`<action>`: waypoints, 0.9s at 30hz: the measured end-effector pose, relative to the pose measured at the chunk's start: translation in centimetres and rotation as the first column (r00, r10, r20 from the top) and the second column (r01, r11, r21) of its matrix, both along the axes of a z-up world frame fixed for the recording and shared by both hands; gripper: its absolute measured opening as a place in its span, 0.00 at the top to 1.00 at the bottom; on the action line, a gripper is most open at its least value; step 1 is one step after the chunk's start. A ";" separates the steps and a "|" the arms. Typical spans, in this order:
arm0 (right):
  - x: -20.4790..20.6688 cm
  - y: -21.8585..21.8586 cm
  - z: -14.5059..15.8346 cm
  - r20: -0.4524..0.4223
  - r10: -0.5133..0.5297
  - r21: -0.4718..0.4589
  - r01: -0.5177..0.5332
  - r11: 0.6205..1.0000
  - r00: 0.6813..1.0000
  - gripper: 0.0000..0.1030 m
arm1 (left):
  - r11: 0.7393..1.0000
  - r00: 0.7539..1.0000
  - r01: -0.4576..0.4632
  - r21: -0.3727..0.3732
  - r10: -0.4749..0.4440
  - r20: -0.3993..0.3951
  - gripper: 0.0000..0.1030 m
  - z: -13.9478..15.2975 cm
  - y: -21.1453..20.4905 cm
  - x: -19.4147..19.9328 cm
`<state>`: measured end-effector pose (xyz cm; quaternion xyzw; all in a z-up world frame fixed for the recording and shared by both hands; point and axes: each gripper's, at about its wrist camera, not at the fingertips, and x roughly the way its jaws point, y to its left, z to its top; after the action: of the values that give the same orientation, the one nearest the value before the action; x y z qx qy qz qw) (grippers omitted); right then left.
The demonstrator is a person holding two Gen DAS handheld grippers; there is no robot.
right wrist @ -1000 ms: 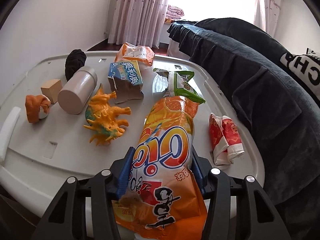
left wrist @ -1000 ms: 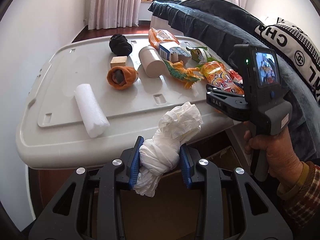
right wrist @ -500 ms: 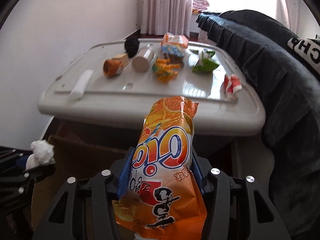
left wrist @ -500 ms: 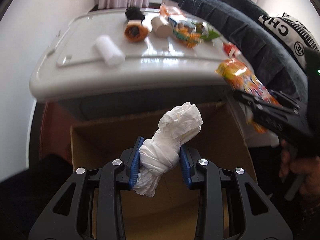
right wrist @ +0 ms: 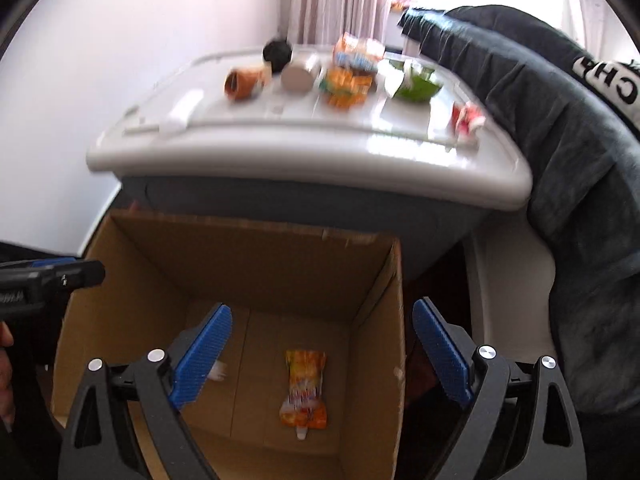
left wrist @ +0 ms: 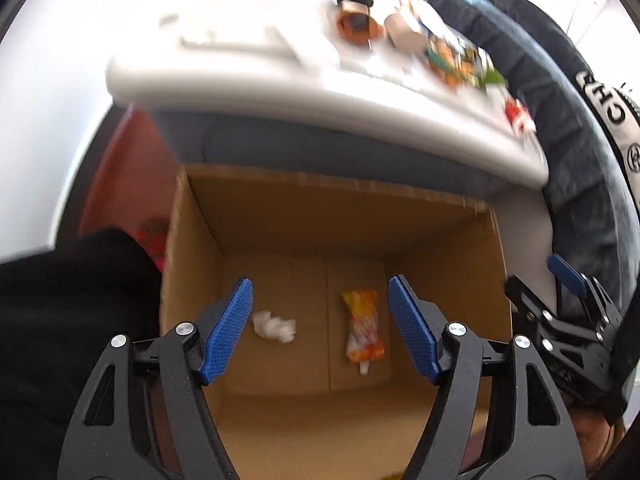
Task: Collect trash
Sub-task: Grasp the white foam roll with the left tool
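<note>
Left tool: blue pads spread wide, nothing between them, poised above the open cardboard box. Right tool: pads likewise spread apart, nothing held, also above the box.

Inside the box, on the floor panel: crumpled white tissue wad toward the left wall; orange snack bag lying flat, right of the tissue, clear of it. From the right wrist view: same snack bag near the middle of the box floor; tissue only partly visible behind the left pad.

Beyond the far wall of the box: white plastic tabletop, edge overhanging the box. On the tabletop, blurred: black bundle at the far side; orange cloth item and beige cylinder nearer the box; orange toy dinosaur right of the cylinder; blue-orange wrapper behind the dinosaur; green packet further right; red-and-white wrapper at the right edge; white foam roll at the left edge.

Right of the box and tabletop: dark blanket draped over furniture.
</note>
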<state>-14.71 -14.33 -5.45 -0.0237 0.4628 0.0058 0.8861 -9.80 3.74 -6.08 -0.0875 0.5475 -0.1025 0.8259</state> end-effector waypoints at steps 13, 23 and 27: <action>5.8 0.0 7.4 0.294 0.003 -0.030 0.006 1.000 0.956 0.05 | 0.986 0.973 -0.138 0.097 0.116 0.200 0.24 3.6 -0.4 12.8; 11.1 -0.8 6.0 0.303 -0.003 -0.035 0.015 0.999 0.953 0.05 | 0.959 0.974 -0.190 0.211 0.157 0.163 0.21 -0.4 -1.8 19.1; 13.7 -0.9 4.8 0.267 0.002 -0.047 0.011 0.999 0.964 0.05 | 0.948 0.973 -0.181 0.263 0.133 0.190 0.21 -0.9 -2.4 19.5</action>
<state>-1.01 -15.24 -0.64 -0.0447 0.3390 -0.0106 0.9397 9.74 1.32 -7.02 -0.0050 0.4751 0.0349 0.8792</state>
